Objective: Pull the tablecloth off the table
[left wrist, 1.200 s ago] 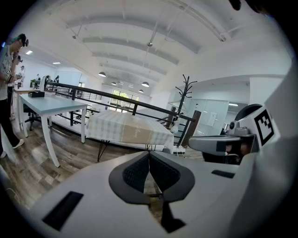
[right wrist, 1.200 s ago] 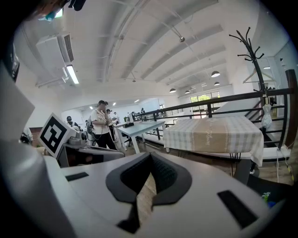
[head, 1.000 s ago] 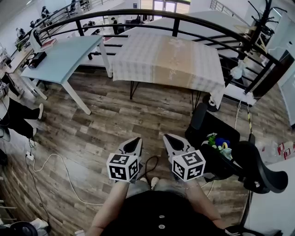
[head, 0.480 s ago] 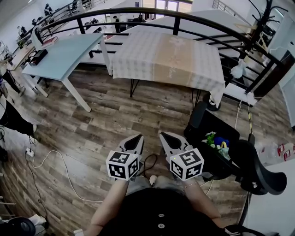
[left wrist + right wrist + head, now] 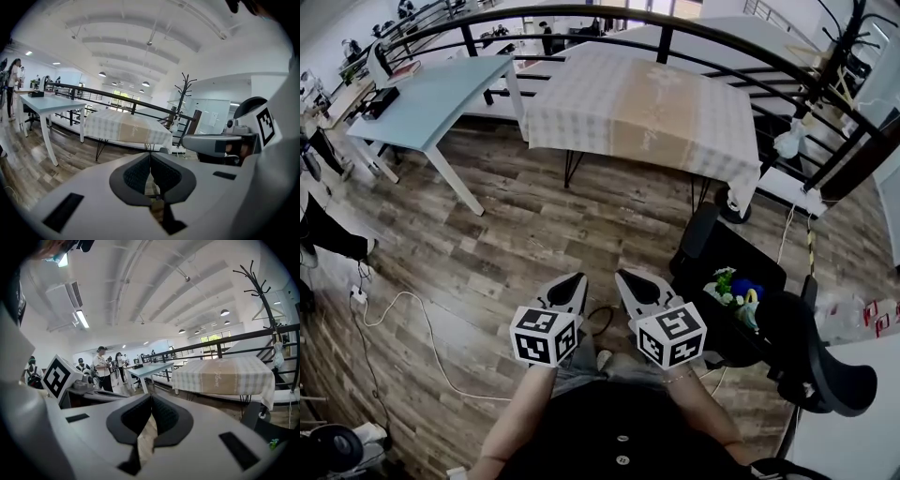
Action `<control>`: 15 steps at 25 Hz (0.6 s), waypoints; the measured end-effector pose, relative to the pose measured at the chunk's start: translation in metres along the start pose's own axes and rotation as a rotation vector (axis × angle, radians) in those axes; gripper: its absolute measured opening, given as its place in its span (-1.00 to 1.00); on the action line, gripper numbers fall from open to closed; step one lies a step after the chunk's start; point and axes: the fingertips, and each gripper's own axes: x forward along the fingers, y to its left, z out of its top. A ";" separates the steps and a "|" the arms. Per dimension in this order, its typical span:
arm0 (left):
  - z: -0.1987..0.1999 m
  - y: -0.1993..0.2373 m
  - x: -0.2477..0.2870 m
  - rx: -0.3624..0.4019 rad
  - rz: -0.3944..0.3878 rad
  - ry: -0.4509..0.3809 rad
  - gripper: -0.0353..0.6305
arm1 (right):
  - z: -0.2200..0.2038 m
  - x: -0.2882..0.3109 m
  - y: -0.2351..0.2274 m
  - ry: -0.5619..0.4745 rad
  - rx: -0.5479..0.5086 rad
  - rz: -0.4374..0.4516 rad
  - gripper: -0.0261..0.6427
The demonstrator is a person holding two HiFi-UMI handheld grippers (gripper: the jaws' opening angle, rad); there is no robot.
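Across the wooden floor (image 5: pixel 581 234), well apart from us, the tablecloth (image 5: pixel 642 117) lies spread over its table (image 5: pixel 572 171).
Head view: it looms slightly larger than a second ago, so we judge we are closing in, pull not begun; its long axis runs left to right, a long side facing us. Left gripper view: the left gripper (image 5: pixel 150 174) is pressed closed, empty. Right gripper view: the right gripper (image 5: pixel 151 416) likewise, cloth ahead to its right.
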 end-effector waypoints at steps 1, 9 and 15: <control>0.000 0.003 0.002 -0.006 0.005 0.000 -0.84 | -0.001 0.002 -0.001 0.006 -0.003 0.004 -0.84; 0.013 0.032 0.035 -0.039 -0.004 0.005 -0.84 | 0.008 0.042 -0.027 0.022 -0.005 -0.013 -0.84; 0.040 0.085 0.081 -0.044 -0.032 0.018 -0.84 | 0.024 0.105 -0.056 0.036 -0.002 -0.052 -0.84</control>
